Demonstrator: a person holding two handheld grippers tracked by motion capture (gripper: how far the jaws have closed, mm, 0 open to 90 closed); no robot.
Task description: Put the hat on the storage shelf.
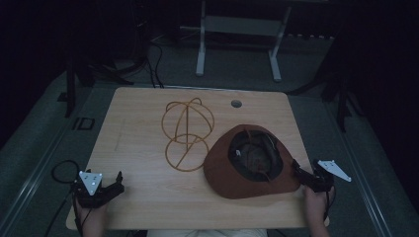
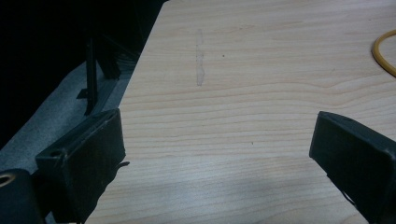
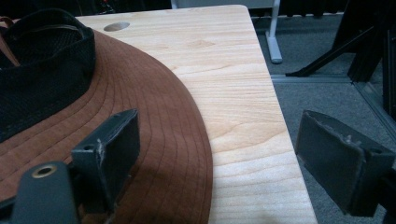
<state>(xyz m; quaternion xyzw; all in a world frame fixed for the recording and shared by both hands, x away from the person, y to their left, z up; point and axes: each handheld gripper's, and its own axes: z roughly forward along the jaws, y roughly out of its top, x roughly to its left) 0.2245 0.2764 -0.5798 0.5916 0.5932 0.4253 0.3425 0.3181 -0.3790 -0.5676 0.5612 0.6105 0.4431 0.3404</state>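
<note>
We're at the grab: brown hat [image 1: 249,165] lies crown-down on the table [image 1: 143,148], just right of the wire hat stand [image 1: 188,133]. Right tongs [image 1: 302,177] are spread, empty, straddling the hat's near-right brim edge [image 3: 187,154]; one jaw over the brim, the other off past it. We slide in low so the brim seats deep between the pads, then pinch the stitched band. Left tongs [image 1: 112,186] are spread and empty, well left of the hat. Light is dim; brim contact looks unmade, probably.
</note>
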